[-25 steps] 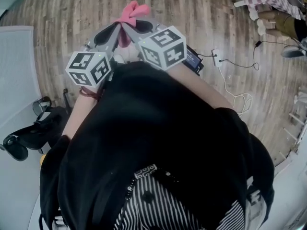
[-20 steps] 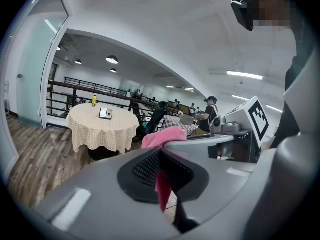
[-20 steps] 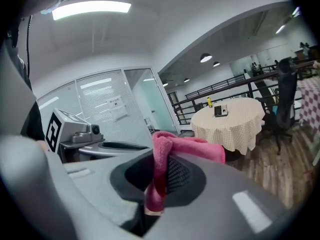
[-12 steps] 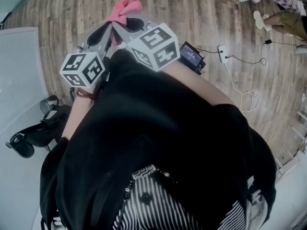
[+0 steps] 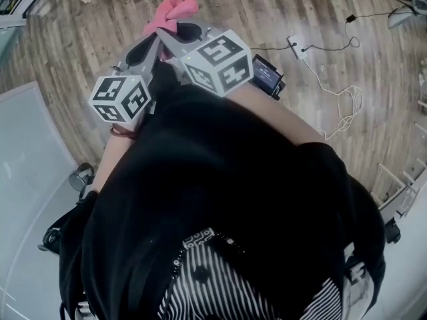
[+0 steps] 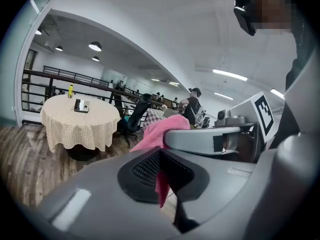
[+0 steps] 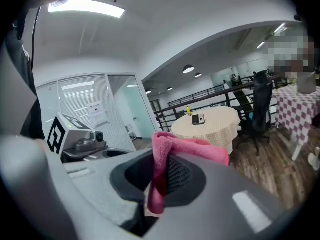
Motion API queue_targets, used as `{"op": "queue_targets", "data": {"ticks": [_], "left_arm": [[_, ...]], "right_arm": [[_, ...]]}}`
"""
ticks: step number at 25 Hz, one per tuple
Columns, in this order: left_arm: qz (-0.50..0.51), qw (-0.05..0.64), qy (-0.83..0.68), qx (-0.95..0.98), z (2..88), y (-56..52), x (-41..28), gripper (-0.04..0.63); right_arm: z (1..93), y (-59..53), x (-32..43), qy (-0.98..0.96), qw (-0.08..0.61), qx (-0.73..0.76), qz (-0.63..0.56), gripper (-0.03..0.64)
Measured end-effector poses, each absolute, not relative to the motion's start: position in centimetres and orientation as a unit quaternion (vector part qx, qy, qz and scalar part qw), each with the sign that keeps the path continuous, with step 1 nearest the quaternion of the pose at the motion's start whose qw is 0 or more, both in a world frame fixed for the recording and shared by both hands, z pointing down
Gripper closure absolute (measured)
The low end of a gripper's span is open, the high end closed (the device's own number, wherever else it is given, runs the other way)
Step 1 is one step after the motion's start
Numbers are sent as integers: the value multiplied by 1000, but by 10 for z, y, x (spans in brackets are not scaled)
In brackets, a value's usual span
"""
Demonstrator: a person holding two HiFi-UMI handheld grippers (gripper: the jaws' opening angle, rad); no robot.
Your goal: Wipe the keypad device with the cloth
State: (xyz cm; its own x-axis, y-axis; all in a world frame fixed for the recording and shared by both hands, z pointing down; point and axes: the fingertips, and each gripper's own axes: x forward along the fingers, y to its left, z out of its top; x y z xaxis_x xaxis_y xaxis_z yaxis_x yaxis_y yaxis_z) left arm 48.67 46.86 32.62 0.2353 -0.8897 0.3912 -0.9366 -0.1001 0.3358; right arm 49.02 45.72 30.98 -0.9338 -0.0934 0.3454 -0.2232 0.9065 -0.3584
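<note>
Cloth [image 5: 172, 12], pink and bunched, sits pinched between both grippers, which the person holds up close together in front of the chest. In the head view the left gripper [image 5: 152, 44] and the right gripper [image 5: 187, 33] angle toward each other, tips nearly meeting at the cloth, which sticks out beyond them over the wooden floor [image 5: 300, 12]. A white power strip [image 5: 297, 45] with a loose cable lies on that floor, well apart from the grippers.

In the left gripper view the left gripper [image 6: 162, 171] is clamped on the cloth [image 6: 160, 134]: a thin pink strip hangs in the narrow slit between its dark pads, and the rest bulges up over the tip. The right gripper view shows the same of the right gripper [image 7: 162, 179], jaws closed on a fold of the cloth [image 7: 190, 149] that drapes over its pad.

Both gripper views look across the room at a round tabletop [image 6: 60, 114] under a pale checked cover. On it lies a small device [image 6: 81, 105], too far off to make out any keys, near a yellow bottle [image 6: 71, 89]. An office chair [image 6: 132, 121] stands just beside the tabletop. The device is well apart from the cloth and both grippers
</note>
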Motion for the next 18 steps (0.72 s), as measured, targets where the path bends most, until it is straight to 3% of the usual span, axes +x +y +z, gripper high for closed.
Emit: {"op": "queue_targets", "data": {"ticks": [11, 18], "left_arm": [[22, 266, -602, 752, 319, 425, 426, 595], [12, 275, -603, 749, 322, 397, 319, 595]], "right_arm": [[310, 419, 440, -961, 173, 108, 188, 586], [311, 394, 333, -961, 186, 115, 171, 584]]}}
